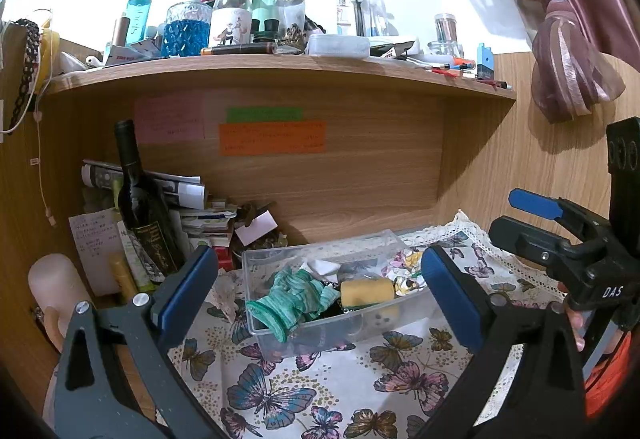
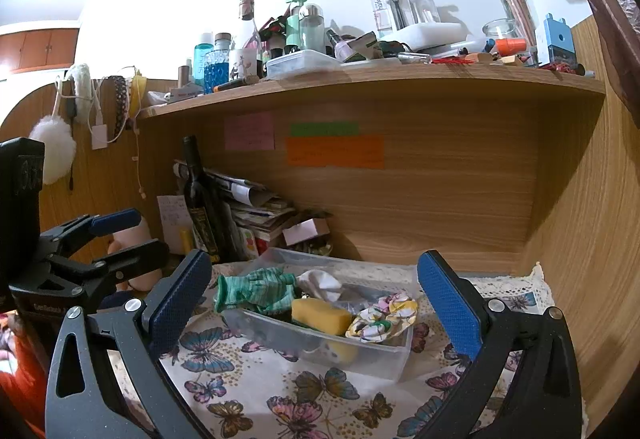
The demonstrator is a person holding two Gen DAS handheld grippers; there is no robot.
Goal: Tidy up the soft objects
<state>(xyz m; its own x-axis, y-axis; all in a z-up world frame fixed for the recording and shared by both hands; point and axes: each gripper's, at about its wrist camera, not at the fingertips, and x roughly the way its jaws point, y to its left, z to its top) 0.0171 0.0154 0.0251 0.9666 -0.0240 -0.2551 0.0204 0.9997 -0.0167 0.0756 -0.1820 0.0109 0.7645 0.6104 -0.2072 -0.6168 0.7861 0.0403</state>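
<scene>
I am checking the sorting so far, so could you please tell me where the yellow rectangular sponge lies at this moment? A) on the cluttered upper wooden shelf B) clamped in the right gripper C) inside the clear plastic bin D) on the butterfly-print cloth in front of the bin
C: the yellow rectangular sponge lies inside the clear plastic bin, between the green striped cloth and the floral scrunchies.
</scene>
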